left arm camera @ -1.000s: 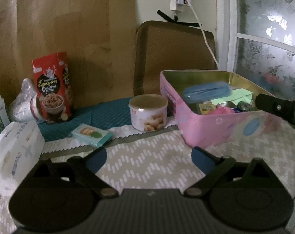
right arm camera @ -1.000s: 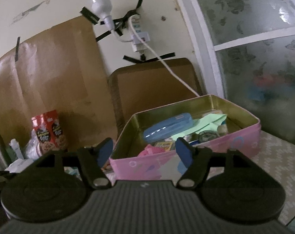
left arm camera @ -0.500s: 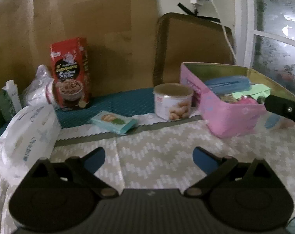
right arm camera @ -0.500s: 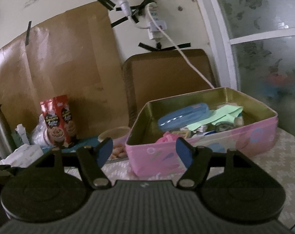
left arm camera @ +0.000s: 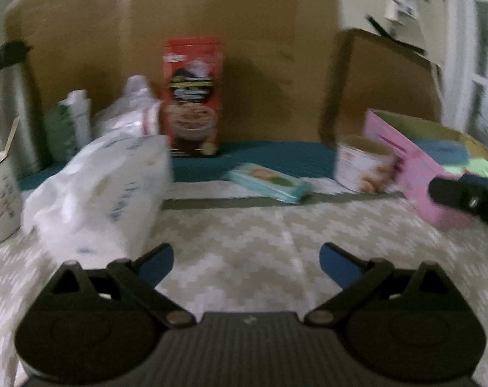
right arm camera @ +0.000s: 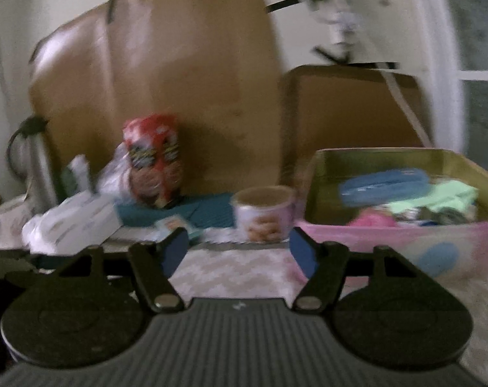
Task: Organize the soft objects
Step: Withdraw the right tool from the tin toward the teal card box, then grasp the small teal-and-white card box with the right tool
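Both views blurred. In the left wrist view: left hand-held gripper [left arm camera: 246,259] spread wide over the zigzag-patterned cloth on the tabletop [left arm camera: 244,235], nothing between its blue pads. Soft white plastic pack with blue print [left arm camera: 99,190] lying toward the left edge of the tabletop, just beyond the left finger; flat pale-teal tissue packet [left arm camera: 266,182] near the back edge at the middle; red cereal box [left arm camera: 192,96] upright behind it against brown paper. Seen only here: white paper cup [left arm camera: 0,200] at the far left edge, and part of the right hand-held gripper [left arm camera: 463,193] poking in as a dark finger before the pink tin. In the right wrist view: right hand-held gripper [right arm camera: 239,251] with jaws closing, nothing between them, pads apart. Better shown here: inside of the pink rectangular tin box [right arm camera: 405,238] at the right edge, holding a blue case [right arm camera: 382,185], green cloth [right arm camera: 437,196] and something pink. Round snack tub [right arm camera: 263,213] just left of the tin.
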A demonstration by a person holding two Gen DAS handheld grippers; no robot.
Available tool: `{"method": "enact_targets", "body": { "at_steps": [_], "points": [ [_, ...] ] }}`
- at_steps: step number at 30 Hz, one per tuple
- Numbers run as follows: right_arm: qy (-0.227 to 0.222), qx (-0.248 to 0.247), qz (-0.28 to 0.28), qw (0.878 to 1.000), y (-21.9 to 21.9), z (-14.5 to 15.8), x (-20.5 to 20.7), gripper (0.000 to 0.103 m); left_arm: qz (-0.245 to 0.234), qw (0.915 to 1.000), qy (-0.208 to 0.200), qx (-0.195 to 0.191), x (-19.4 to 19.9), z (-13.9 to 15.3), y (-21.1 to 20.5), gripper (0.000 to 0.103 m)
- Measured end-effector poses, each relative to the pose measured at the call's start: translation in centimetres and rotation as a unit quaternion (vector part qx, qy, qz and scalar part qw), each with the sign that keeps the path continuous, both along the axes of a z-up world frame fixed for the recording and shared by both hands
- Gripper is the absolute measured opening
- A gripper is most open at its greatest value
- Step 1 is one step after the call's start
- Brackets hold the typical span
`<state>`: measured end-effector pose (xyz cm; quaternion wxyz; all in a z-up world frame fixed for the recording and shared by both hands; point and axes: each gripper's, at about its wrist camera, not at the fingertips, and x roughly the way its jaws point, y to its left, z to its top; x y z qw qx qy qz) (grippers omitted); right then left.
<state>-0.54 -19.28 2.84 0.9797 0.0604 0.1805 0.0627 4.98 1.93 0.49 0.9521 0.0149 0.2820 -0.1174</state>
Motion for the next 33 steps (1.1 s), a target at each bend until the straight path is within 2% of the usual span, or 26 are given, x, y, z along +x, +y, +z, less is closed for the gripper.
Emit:
{"method": "enact_targets", "body": {
  "at_steps": [2,4,8,14,16,17,18,19,22,25,27,31,33],
  "points": [
    [0.006,-0.017,0.033,0.999,1.2,-0.1,1.2,0.06,0.02,0.9996,0.003,-0.018,0.3,-0.2,1.2,0.1],
    [0.014,-0.035,0.061,0.997,2.4,-0.4,2.7,0.056,0.031,0.9978,0.016,-0.057,0.8,-0.4,2.6,0.1],
    [0.033,-0.069,0.102,0.992,4.3,-1.2,6.7,0.056,0.041,0.9924,0.028,-0.112,1.5,-0.7,4.4,0.1],
    [0.101,-0.081,0.131,0.983,5.6,-3.2,14.9,0.057,0.045,0.9921,0.02,-0.116,1.5,-0.7,4.3,0.1],
    [0.137,-0.077,0.147,0.977,5.8,-4.1,16.9,0.061,0.045,0.9921,0.02,-0.116,1.5,-0.8,4.3,0.1],
    [0.139,-0.065,0.148,0.977,5.7,-4.1,17.4,0.062,0.045,0.992,0.02,-0.116,1.5,-0.8,4.3,0.1],
    [0.146,-0.063,0.151,0.976,5.8,-4.0,17.6,0.059,0.045,0.992,0.02,-0.116,1.5,-0.8,4.4,0.1],
    [0.144,-0.07,0.148,0.976,5.9,-3.9,17.6,0.05,0.045,0.9921,0.02,-0.116,1.5,-0.8,4.4,0.1],
    [0.143,-0.074,0.148,0.976,5.4,-3.7,15.9,0.046,0.045,0.9919,0.021,-0.117,1.5,-0.8,4.4,0.1],
    [0.138,-0.074,0.157,0.975,4.4,-3.6,11.9,0.046,0.04,0.991,0.028,-0.124,1.8,-0.9,4.5,0.1],
    [0.142,-0.057,0.159,0.975,3.1,-3.6,9.3,0.046,0.034,0.9899,0.034,-0.133,1.9,-1.0,4.8,0.1],
    [0.161,0.057,0.147,0.974,-1.4,-3.6,3.1,0.046,-0.007,0.9875,0.06,-0.146,2.1,-0.9,4.1,0.096],
    [0.17,0.111,0.133,0.97,-3.4,-4.2,0.6,0.046,-0.04,0.9785,0.092,-0.18,1.9,-1.0,3.1,0.094]
  ]
}}
